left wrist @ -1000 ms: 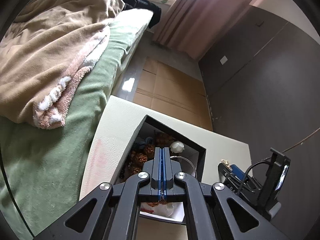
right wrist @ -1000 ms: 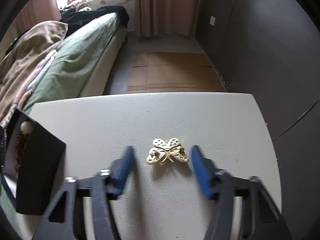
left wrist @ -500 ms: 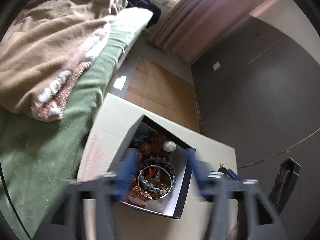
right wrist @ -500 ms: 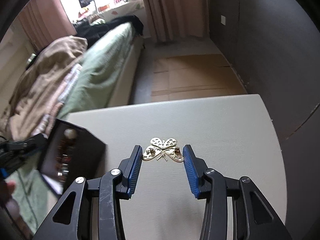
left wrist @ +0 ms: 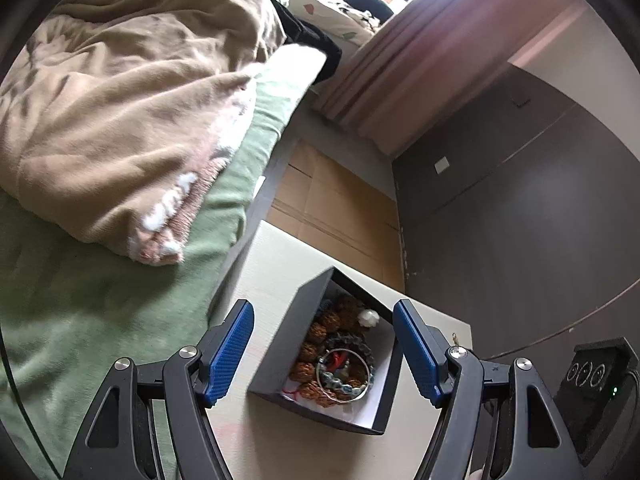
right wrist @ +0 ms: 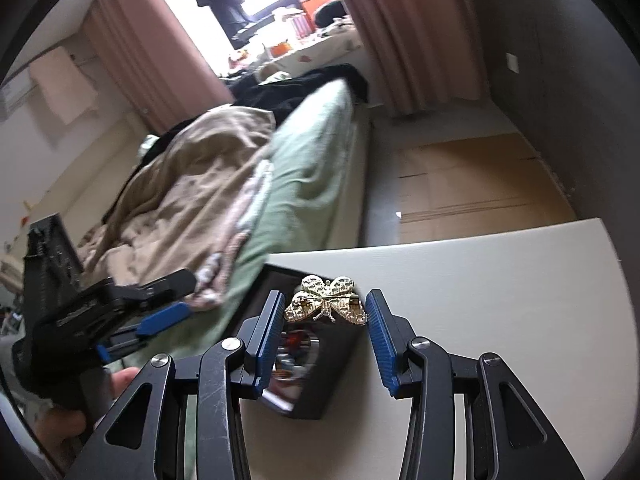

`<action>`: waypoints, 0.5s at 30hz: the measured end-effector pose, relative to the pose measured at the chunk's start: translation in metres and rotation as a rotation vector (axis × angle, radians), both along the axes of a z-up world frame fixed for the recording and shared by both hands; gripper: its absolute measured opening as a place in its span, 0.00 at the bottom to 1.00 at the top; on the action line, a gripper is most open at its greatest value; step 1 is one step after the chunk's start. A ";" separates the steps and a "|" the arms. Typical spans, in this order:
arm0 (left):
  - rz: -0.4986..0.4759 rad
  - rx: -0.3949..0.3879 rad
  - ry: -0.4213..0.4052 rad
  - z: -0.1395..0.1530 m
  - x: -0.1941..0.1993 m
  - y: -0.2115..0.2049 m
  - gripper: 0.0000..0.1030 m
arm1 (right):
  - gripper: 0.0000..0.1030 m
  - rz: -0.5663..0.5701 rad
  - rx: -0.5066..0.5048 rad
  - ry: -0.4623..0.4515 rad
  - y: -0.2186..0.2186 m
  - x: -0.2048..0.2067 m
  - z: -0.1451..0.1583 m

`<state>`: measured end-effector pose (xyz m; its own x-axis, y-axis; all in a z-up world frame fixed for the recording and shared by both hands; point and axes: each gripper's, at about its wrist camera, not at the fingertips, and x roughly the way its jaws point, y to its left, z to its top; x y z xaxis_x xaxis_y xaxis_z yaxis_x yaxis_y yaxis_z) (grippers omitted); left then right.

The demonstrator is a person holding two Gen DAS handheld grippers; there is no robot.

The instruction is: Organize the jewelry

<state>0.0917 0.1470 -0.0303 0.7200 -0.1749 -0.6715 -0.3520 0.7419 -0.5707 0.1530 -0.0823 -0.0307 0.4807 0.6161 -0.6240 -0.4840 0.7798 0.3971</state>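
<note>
An open black jewelry box (left wrist: 276, 344) sits on the white table (left wrist: 272, 256), holding brown bead strings and bracelets (left wrist: 344, 368). My left gripper (left wrist: 322, 312) hovers above it, open, its blue pads wide on either side with nothing between them. In the right wrist view my right gripper (right wrist: 325, 304) is shut on a gold butterfly brooch (right wrist: 326, 300), held in the air by its wing tips with its pin side facing the camera. The brooch hangs over the box (right wrist: 332, 364). The left gripper's blue fingers (right wrist: 164, 316) show at the left, with a hand below them.
A bed with a green sheet (left wrist: 80, 300) and a beige blanket (left wrist: 120, 100) runs along the table's left side. Cardboard (left wrist: 340, 208) covers the floor beyond. A dark wall (left wrist: 520, 220) stands at the right. The table (right wrist: 500, 280) extends right of the box.
My left gripper went from shut to wide open and drew back above the box. My right gripper closed on the brooch, lifted it off the table and carried it left over the box.
</note>
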 end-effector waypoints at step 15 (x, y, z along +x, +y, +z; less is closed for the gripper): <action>0.020 0.053 -0.054 0.015 -0.013 0.008 0.95 | 0.83 -0.001 0.030 0.080 -0.007 -0.001 -0.006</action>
